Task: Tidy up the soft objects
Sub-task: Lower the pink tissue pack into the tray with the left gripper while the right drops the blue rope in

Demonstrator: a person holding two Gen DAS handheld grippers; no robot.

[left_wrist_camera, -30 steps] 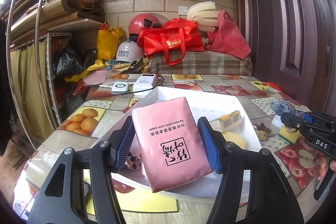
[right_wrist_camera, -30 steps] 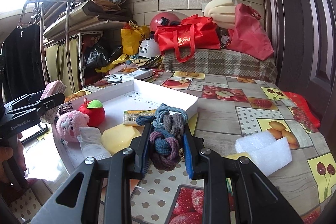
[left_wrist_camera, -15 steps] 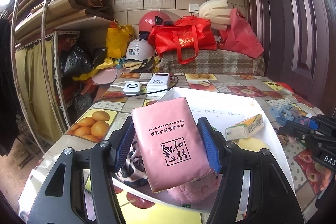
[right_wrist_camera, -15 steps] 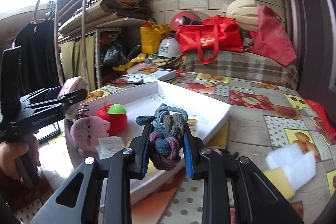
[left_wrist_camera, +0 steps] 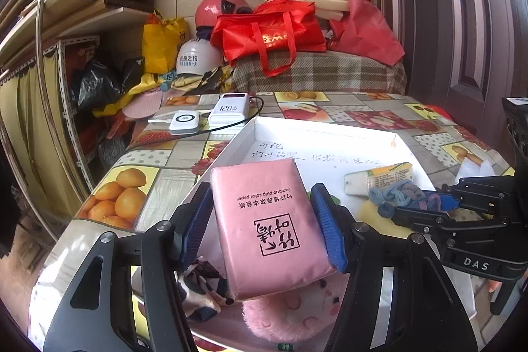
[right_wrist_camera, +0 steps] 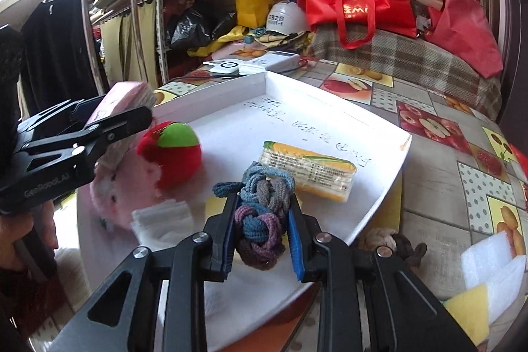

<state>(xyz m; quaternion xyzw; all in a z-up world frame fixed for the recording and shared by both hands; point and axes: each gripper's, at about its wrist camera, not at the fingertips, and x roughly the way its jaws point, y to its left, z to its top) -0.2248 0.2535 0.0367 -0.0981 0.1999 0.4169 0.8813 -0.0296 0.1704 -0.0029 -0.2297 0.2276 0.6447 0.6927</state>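
The left gripper (left_wrist_camera: 262,225) is half open and gripping, the right gripper (right_wrist_camera: 262,228) nearly closed and gripping, both tilted downward.

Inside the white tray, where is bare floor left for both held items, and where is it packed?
White tray: bare floor runs from the far rim to the yellow tissue pack, handwriting only. Crowded at the near left: red plush apple, pink plush toy, white folded pad.

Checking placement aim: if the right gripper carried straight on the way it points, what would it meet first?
Probably the yellow tissue pack lying in the white tray, just beyond the hair ties the right gripper holds; depth is uncertain.
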